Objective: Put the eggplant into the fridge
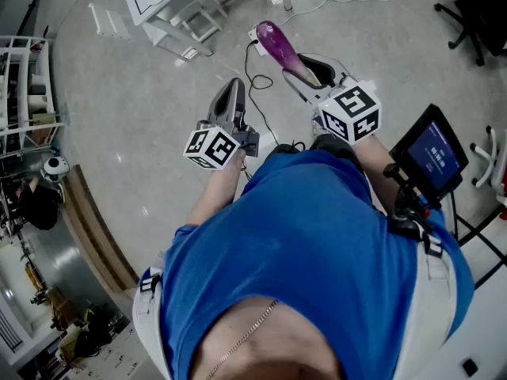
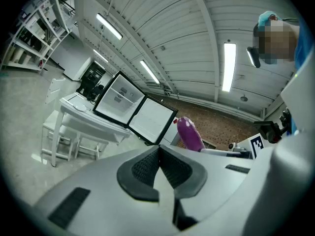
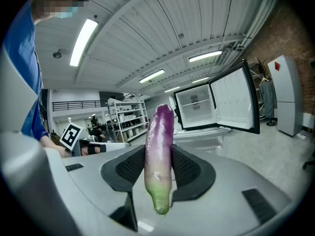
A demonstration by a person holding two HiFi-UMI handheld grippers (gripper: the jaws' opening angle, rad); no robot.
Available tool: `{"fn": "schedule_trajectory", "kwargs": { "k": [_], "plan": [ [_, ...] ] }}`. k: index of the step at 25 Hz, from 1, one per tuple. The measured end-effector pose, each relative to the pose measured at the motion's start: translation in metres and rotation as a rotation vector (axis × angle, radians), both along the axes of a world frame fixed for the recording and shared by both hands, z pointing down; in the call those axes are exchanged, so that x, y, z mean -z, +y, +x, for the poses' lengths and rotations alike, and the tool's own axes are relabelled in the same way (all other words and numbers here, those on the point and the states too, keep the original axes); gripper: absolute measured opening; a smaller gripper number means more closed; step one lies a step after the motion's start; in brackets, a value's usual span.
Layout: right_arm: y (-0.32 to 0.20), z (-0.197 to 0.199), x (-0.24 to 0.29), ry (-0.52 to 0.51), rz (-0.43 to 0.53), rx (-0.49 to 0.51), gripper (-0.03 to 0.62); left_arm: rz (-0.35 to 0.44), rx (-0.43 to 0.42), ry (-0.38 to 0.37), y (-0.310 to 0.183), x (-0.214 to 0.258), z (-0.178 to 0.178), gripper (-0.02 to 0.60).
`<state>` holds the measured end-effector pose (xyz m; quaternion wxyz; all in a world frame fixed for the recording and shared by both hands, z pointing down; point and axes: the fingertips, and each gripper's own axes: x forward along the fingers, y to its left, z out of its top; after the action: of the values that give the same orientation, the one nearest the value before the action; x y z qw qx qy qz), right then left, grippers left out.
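A purple eggplant (image 3: 160, 151) with a green stem end is clamped between the pads of my right gripper (image 3: 158, 168), sticking out ahead of the jaws. The head view shows that eggplant (image 1: 277, 47) held out over the floor by the right gripper (image 1: 307, 71). My left gripper (image 1: 230, 101) hangs beside it, shut with nothing between its pads (image 2: 158, 167). A small fridge (image 3: 216, 107) stands on a white table with its door swung open to the right; it also shows in the left gripper view, the fridge (image 2: 130, 112) lying ahead with the eggplant (image 2: 189, 133) to its right.
The white table (image 1: 186, 10) carrying the fridge stands at the top of the head view, a power strip and cables (image 1: 257, 50) on the floor before it. Shelving (image 1: 28, 93) lines the left, a tripod-mounted screen (image 1: 432, 153) is at right, and an office chair (image 1: 475, 10) top right.
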<state>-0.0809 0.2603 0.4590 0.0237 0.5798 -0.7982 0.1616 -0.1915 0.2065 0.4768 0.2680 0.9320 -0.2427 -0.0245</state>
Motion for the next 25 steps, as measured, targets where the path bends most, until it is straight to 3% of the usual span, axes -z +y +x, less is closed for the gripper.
{"fn": "schedule_trajectory", "kwargs": {
  "k": [19, 25],
  "plan": [
    [-0.002, -0.005, 0.008, -0.028, 0.04, 0.025, 0.173, 0.001, 0.041, 0.004, 0.001, 0.0, -0.01, 0.009],
    [-0.048, 0.062, 0.006, -0.044, 0.039, 0.071, 0.173, 0.009, 0.097, -0.006, -0.04, 0.002, 0.053, 0.008]
  ]
}}
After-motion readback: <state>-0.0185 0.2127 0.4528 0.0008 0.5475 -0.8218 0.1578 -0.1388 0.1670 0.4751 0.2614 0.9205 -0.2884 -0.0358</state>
